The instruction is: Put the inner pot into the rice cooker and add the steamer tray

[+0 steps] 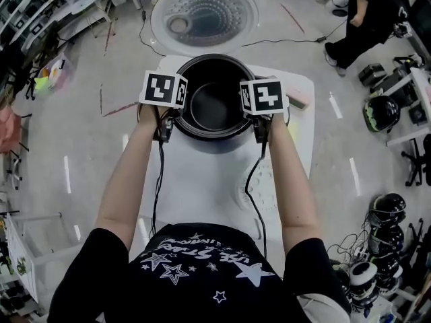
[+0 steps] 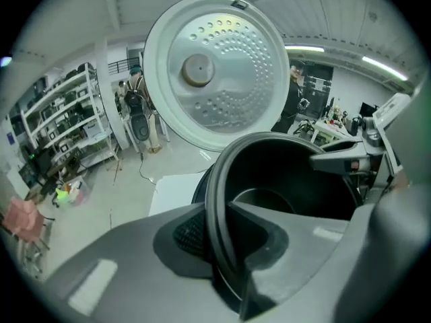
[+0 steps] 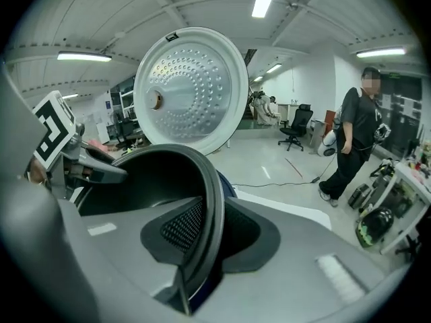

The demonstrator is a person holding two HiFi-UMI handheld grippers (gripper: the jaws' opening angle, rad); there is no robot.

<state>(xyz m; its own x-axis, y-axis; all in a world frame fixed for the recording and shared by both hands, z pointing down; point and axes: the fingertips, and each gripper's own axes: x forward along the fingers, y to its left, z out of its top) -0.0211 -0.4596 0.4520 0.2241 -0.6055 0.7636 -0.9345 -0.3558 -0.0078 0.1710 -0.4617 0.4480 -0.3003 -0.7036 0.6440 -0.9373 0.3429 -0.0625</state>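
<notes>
I am gripping the inner pot (image 1: 214,108) from both sides. The left gripper (image 2: 219,242) is biting on the pot's left rim. Its jaws are drawn in narrow, with the dark lip pinched between the ribbed pads, one pad outside the wall and one inside. The right gripper (image 3: 201,233) is doing the same on the right rim, its jaws nearly together and pressing on the lip. In the head view my forearms are reaching out side by side, and the two marker cubes are sitting on opposite sides of the pot.

The pot is sitting upright in the mouth of the rice cooker (image 1: 212,143), which is standing on the far part of the white table (image 1: 202,187). In both gripper views a strip of the cooker's dark blue body is showing just under the pot's rim. I cannot tell whether the pot is fully seated. The lid (image 1: 204,15) is standing open beyond the pot on the far side, its pale perforated inner plate facing me.

A faint round shape (image 1: 259,192) is lying on the table nearer to me, toward the right, and I cannot tell what it is. A small pinkish thing (image 1: 298,100) is lying just right of the cooker. Black cables (image 1: 159,180) are running from the grippers back along my arms. At the far right a person in dark clothes (image 3: 357,140) is standing on the floor, and helmets (image 1: 382,113) are lying off to the right.
</notes>
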